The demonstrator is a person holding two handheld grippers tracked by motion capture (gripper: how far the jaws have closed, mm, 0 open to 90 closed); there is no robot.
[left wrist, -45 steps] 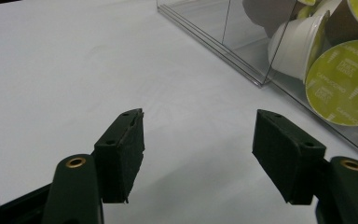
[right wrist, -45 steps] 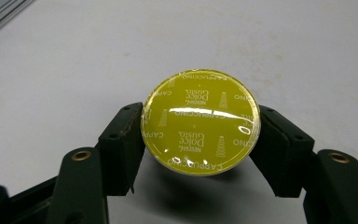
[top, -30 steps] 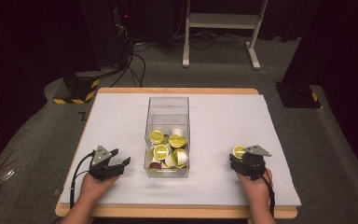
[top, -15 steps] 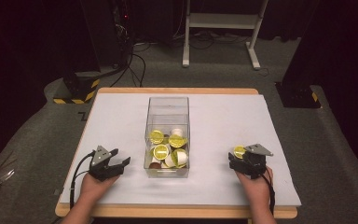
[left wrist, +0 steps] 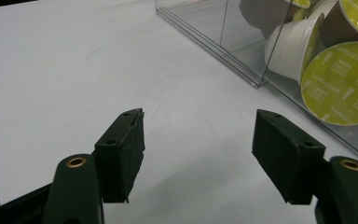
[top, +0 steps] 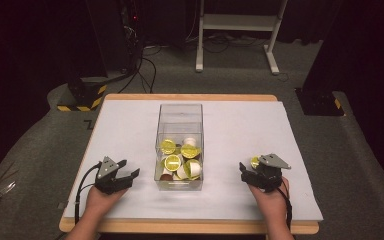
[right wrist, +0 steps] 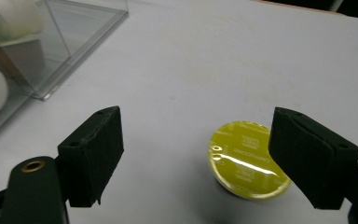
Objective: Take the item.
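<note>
A single coffee capsule with a yellow-green foil lid is seen standing lid-up on the white-covered table, set between the spread black jaws of the right tool and nearer the right-hand jaw as that tool's own camera frames it. The jaws of this tool have just been opening; the pads are not pressed on the capsule, which rests on the table free of them. In the high view the same capsule is glimpsed at the tool's front, well to the right of the clear plastic rectangular box placed at the table's centre.

The box is loaded at its near end with more capsules (yellow-green lids, white and brown bodies), piled at various tilts; its far half is bare. Through the box's transparent wall, lids lettered "CAPPUCCINO" are shown close up in the left gripper view.

The left tool is held just left of the box, its jaws wide apart with nothing between them, over bare white table. Each tool is gripped by a hand reaching in from the near edge, a black cable trailing behind.
</note>
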